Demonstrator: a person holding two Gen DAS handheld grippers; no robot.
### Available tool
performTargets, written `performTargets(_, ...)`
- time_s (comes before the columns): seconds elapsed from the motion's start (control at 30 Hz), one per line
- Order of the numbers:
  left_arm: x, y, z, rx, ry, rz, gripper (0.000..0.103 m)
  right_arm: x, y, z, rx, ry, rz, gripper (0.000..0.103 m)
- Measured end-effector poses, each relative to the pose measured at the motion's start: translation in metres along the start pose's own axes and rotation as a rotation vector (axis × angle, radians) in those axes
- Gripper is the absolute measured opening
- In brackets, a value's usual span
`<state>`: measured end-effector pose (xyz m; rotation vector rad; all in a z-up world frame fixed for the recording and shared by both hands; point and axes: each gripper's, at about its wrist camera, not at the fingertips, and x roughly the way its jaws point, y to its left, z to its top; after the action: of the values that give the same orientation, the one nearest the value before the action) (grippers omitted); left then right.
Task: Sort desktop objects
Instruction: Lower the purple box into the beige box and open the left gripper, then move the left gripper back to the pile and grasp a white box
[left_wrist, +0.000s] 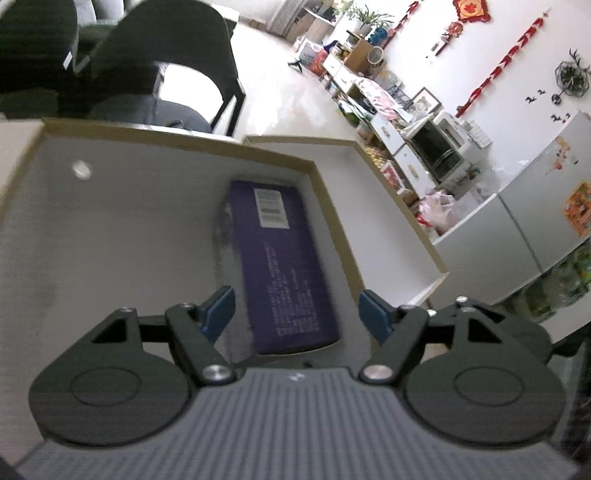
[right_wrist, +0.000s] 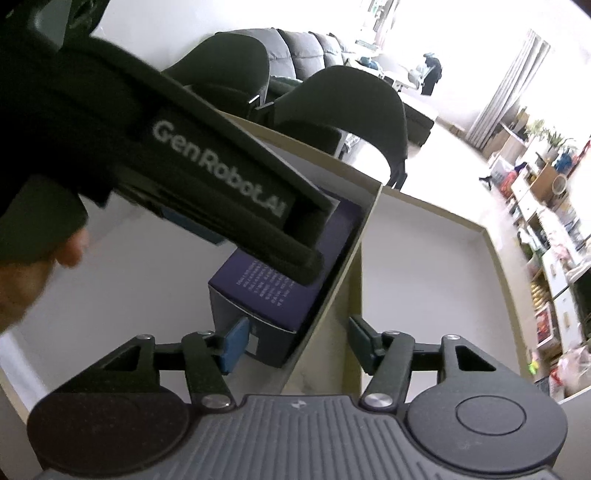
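Observation:
A purple box (left_wrist: 284, 266) with a white barcode label lies inside a cardboard tray (left_wrist: 110, 240) with a white floor, close to its right wall. My left gripper (left_wrist: 297, 312) hovers over the box's near end with its blue pads apart, a gap showing on each side of the box. In the right wrist view the same purple box (right_wrist: 273, 295) sits under the black housing of the left gripper (right_wrist: 221, 173). My right gripper (right_wrist: 297, 343) is open, straddling the tray's wall (right_wrist: 332, 295); its left pad is at the box's near corner.
A second white-floored cardboard tray (left_wrist: 388, 221) (right_wrist: 417, 277) stands directly to the right, sharing that wall. Black chairs (left_wrist: 177, 55) (right_wrist: 343, 107) stand behind the trays. A person's hand (right_wrist: 22, 280) holds the left gripper. Shelves and appliances line the far right wall.

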<state>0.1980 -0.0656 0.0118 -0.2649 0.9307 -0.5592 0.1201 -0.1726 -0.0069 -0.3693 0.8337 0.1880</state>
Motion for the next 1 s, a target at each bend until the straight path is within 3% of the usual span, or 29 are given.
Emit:
performTargets(0.53,-0.093,0.000,-0.024,0.123,-0.166,0.156,0.103,-0.079,0.021,0.000,0.076,-0.162,-0.042,0.086)
performTargets(0.8,-0.133,0.013,-0.046,0.122,-0.256,0.228,0.103,-0.106,0.040,-0.003,0.098,-0.236,0.001,0.091)
performTargets(1.0,-0.157,0.034,-0.065,0.091,-0.295,0.345,0.103,-0.121,0.059,-0.006,0.103,-0.288,0.024,0.096)
